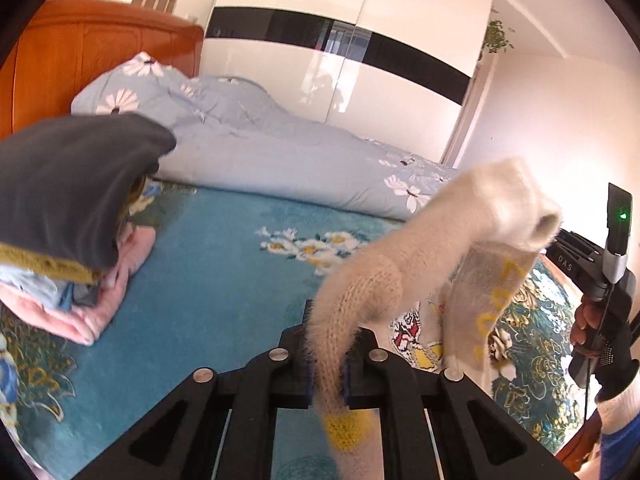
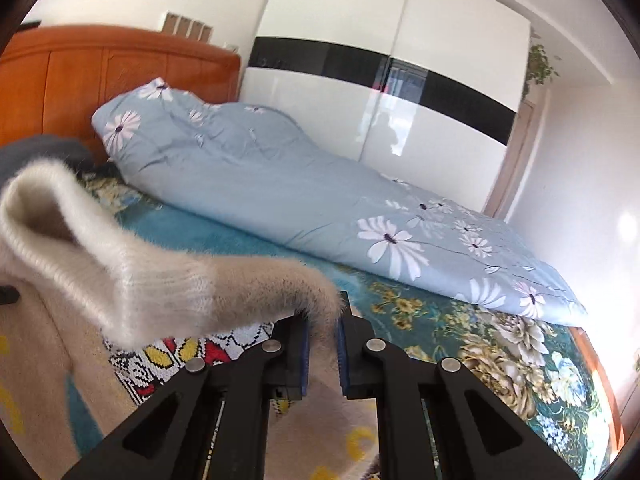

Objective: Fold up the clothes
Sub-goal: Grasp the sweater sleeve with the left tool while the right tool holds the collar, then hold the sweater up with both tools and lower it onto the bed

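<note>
— So, where is the fuzzy cream sweater (image 1: 404, 256) right now?

— It hangs up in the air over the teal flowery bedspread (image 1: 208, 248), and it sags between the two tools. The left gripper (image 1: 326, 360) has one sleeve, the one with the yellow cuff (image 1: 348, 428). The right gripper (image 2: 322, 340) has the other fuzzy edge.

— Are the grippers pinching it?

— Yes. The left one is squeezed tight on the sleeve. The right one is nearly closed, with the knit stuck between its blue pads (image 2: 343, 354).

— Which way does the sweater run?

— Side to side, from one gripper across to the other. The picture part (image 2: 180, 354) droops down to the bed under them. I think it must be laid flat next.

— What else is near?

— A stack of folded clothes (image 1: 76, 280) off to the left, and a blue daisy quilt (image 2: 304, 204) behind
</note>
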The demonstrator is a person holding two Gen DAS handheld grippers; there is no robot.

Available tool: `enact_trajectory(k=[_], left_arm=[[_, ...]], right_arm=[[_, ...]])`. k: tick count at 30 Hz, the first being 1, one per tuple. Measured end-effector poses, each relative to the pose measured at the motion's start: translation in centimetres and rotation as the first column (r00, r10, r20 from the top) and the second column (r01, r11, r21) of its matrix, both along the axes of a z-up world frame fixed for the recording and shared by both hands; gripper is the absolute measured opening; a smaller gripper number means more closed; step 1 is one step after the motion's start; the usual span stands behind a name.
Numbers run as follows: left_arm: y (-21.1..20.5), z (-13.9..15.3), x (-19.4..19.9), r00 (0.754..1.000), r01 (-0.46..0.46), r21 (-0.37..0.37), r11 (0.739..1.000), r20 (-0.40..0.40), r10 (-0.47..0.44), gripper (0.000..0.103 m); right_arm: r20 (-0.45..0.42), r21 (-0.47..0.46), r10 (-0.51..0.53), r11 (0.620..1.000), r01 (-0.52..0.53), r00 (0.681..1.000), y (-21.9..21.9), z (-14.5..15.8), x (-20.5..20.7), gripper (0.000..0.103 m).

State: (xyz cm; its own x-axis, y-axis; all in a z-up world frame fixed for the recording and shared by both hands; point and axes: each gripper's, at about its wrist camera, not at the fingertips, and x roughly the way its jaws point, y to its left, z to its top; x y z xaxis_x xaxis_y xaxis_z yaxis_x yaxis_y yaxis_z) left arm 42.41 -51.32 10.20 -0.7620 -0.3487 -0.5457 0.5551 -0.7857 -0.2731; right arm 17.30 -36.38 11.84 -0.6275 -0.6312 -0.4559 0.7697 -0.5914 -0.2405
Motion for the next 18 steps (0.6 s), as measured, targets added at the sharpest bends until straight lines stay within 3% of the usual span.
enact_trajectory(k=[4,9,13,18], left_arm=[[2.0,5.4,0.4,0.999,0.029,-0.120,0.992,-0.033,-0.033,0.009],[6.0,11.3,3.3,0.994,0.026,-0.266,0.964,-0.097,-0.054,0.009],[8.6,14.1,7.3,0.985,-0.002,-0.324,0.946,-0.166,-0.054,0.009],[11.3,15.7,12.0,0.975,-0.020,-0.377,0.926,-0.213,-0.066,0.009]], right_arm=[[-0.033,-0.094,-0.050,0.994,0.047,0.998,3.9,5.3,0.6,0.011],[-0.127,-0.176,-0.072,0.983,0.049,0.989,8.8,11.1,3.6,0.011],[-0.190,-0.212,-0.051,0.977,0.009,0.981,12.4,14.2,6.9,0.011],[-0.260,-0.220,-0.006,0.974,-0.053,0.965,16.4,15.7,11.1,0.011]])
